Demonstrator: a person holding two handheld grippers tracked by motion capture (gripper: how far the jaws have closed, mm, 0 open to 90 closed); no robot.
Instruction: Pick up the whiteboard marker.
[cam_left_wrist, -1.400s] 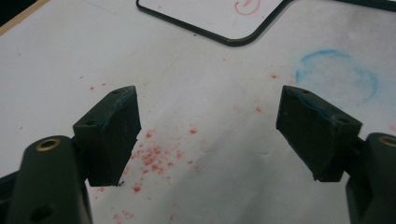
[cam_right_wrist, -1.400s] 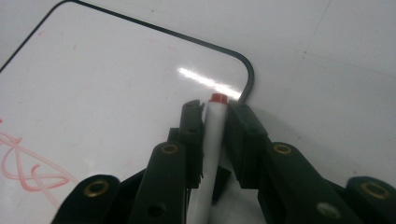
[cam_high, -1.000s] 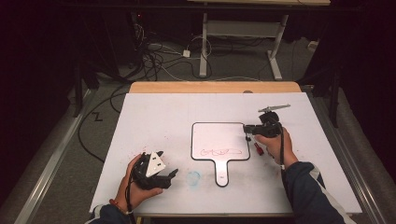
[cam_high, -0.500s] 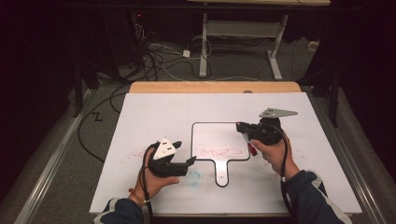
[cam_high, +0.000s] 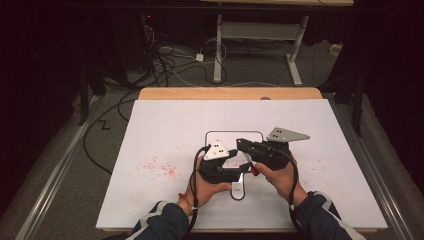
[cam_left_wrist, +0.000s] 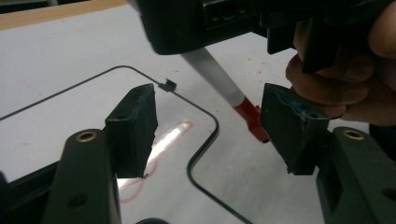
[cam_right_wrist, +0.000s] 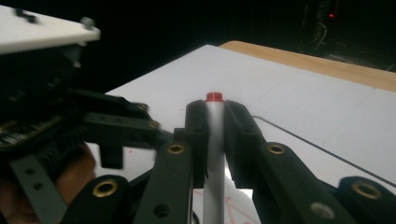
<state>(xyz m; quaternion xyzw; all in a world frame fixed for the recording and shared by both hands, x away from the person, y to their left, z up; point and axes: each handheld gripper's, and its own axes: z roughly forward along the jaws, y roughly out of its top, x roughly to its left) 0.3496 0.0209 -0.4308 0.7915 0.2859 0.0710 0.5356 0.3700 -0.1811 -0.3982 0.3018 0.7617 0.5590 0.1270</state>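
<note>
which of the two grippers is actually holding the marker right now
The right gripper: its jaws clamp the white marker. The left gripper stands open, jaws just closing around the marker's red cap, untouched.

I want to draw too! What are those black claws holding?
The right gripper holds a white marker with a red cap by its barrel. The left gripper holds nothing.

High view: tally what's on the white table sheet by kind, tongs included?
Handled whiteboards: 1
Red-capped markers: 1, clamped in the right tongs
Tongs: 2, the left tongs have just been closing, with nothing between the pads yet
Total: 4
</note>
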